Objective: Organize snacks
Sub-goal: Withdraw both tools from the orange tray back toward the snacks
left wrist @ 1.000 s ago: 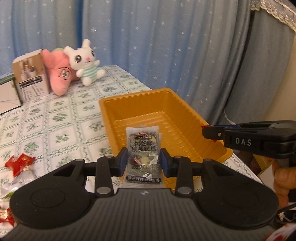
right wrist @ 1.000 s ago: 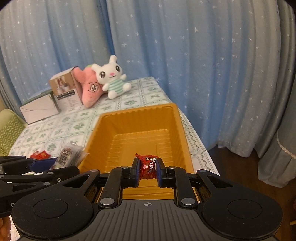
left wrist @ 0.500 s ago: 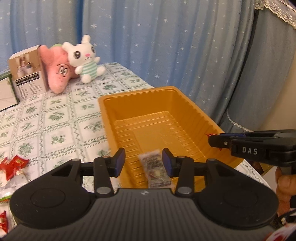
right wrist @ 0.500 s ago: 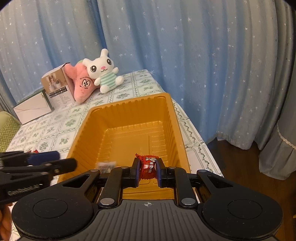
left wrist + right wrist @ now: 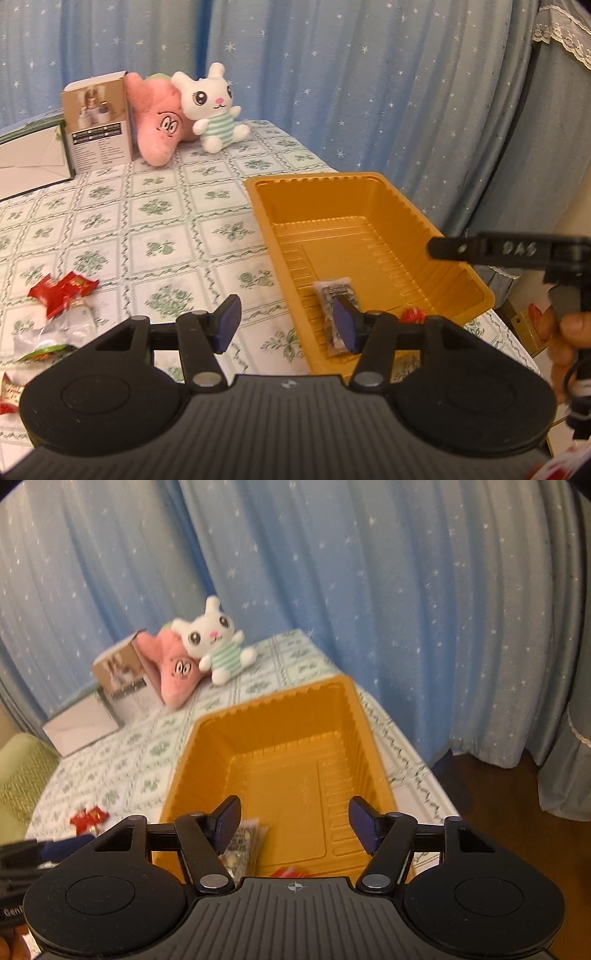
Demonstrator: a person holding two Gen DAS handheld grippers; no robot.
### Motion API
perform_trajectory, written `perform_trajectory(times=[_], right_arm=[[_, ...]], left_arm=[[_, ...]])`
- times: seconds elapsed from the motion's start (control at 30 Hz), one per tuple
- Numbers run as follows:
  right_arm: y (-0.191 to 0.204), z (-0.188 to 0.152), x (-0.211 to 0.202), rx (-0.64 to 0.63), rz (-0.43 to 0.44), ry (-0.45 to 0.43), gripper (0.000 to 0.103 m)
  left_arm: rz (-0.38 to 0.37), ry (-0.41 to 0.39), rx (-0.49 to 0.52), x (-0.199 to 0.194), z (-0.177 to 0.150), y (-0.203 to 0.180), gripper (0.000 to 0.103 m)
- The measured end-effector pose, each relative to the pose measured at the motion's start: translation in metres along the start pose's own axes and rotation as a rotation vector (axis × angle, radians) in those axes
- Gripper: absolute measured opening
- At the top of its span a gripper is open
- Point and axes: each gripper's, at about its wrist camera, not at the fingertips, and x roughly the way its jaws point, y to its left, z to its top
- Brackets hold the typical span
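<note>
An orange plastic tray (image 5: pixel 373 195) (image 5: pixel 280 716) sits at the table's right edge. A clear snack packet with dark print (image 5: pixel 332 295) (image 5: pixel 245 840) lies in its near left part. A red-wrapped candy (image 5: pixel 413 314) (image 5: pixel 290 871) lies near the tray's front wall. My left gripper (image 5: pixel 286 326) is open and empty, over the tray's left rim. My right gripper (image 5: pixel 294 825) is open and empty above the tray's near end; it also shows at the right of the left wrist view (image 5: pixel 480 249).
Loose red and clear snack packets (image 5: pixel 61 295) (image 5: pixel 88 816) lie on the checked tablecloth left of the tray. A white bunny plush (image 5: pixel 212 107), a pink plush (image 5: pixel 159 125), a brown box (image 5: pixel 98 122) and a white box (image 5: pixel 29 158) stand at the back. The table edge runs right of the tray.
The left gripper opened and dropped the clear packet into the tray, then drew back to the left. The right gripper opened and released the red candy into the tray.
</note>
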Motion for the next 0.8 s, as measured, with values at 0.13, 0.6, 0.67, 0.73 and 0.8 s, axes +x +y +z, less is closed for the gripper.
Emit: perform_trajectory(times=[0.13, 0.6, 0.67, 0.73, 0.8], right_arm=[[0.002, 0.003, -0.020, 0.039, 0.012, -0.017, 0.065], [0.082, -0.024, -0.085, -0.013, 0.111, -0.071, 0.065], [0.094, -0.033, -0.089, -0.036, 0.116, -0.065, 0.065], [0.104, -0.043, -0.090, -0.048, 0.126, -0.052, 0.065], [0.113, -0.052, -0.090, -0.057, 0.136, -0.037, 0.065]], left_arm=[[0.018, -0.015, -0.020, -0.018, -0.004, 0.007, 0.057], [0.108, -0.073, -0.077, -0.111, -0.045, 0.032, 0.077], [0.127, -0.071, -0.086, -0.122, -0.053, 0.038, 0.081], [0.153, -0.068, -0.096, -0.132, -0.062, 0.046, 0.084], [0.173, -0.063, -0.109, -0.140, -0.070, 0.054, 0.086]])
